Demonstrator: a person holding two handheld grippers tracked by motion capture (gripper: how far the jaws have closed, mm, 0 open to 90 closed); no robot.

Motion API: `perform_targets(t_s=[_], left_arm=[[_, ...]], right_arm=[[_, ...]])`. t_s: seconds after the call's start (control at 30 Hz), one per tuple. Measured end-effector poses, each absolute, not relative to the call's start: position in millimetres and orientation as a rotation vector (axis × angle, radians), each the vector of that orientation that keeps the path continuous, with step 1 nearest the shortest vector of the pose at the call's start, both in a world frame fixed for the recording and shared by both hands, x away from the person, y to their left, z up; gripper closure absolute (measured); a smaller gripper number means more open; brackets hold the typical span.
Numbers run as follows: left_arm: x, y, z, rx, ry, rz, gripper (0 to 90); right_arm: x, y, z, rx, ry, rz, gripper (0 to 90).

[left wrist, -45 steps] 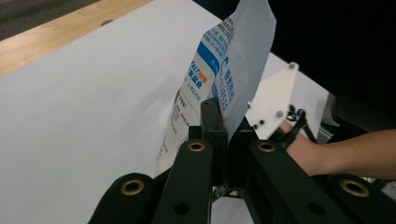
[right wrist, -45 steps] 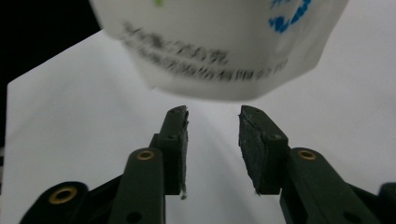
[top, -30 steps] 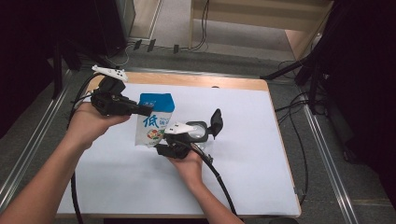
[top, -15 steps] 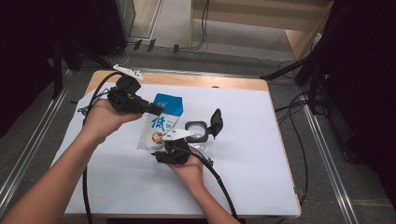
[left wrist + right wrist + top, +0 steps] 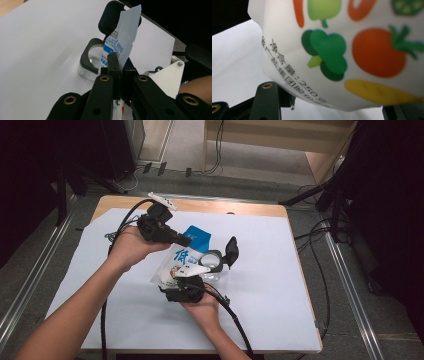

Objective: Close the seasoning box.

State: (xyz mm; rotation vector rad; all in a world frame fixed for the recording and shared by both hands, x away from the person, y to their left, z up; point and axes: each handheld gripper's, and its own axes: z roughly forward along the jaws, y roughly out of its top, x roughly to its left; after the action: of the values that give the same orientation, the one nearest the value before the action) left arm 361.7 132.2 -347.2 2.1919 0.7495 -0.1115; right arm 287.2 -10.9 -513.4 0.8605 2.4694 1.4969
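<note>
A white and blue bag (image 5: 179, 261) printed with vegetables leans over the white sheet. My left gripper (image 5: 186, 241) is shut on its blue top edge, and the bag's torn corner (image 5: 126, 35) rises above the jaws (image 5: 119, 65). The bag's lower end (image 5: 337, 50) lies between the jaws of my right gripper (image 5: 182, 289), which have just been opening and stand apart on either side of it (image 5: 337, 110). Just right of the bag sits a clear container (image 5: 212, 261) with a black rim (image 5: 86, 58) and its black lid (image 5: 232, 251) flipped up.
A white sheet (image 5: 280, 285) covers most of the wooden table (image 5: 235, 208). Cables trail from both grippers over the near edge (image 5: 235, 320). Metal rails run along both sides of the table, and dark stands and floor cables lie behind it.
My left gripper has carried the bag's top to the right and slightly down, tilting it toward the clear container. The right hand has stayed in place under the bag.
</note>
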Motion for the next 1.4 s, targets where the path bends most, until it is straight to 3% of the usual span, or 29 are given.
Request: perform_targets(t_s=[0.17,0.4,0.73,0.83,1.17,1.4], left_arm=[[365,124,-351,2.201,0.757,-0.118,90.0],[368,115,-355,2.202,0.745,-0.111,89.5],[362,119,-367,2.202,0.758,-0.132,86.0],[362,120,-370,2.205,0.769,-0.13,89.4],[370,106,-372,2.224,0.792,-0.142,90.0],[378,98,-375,2.247,0.82,-0.126,90.0]], right_arm=[[286,-11,-515,0.896,2.46,1.516,39.1],[285,-16,-515,0.941,2.449,1.543,54.0],[284,-24,-518,0.99,2.419,1.546,55.0],[283,-23,-518,0.982,2.432,1.533,54.8],[279,-17,-514,0.945,2.471,1.54,45.1],[281,-20,-511,0.962,2.481,1.557,49.3]])
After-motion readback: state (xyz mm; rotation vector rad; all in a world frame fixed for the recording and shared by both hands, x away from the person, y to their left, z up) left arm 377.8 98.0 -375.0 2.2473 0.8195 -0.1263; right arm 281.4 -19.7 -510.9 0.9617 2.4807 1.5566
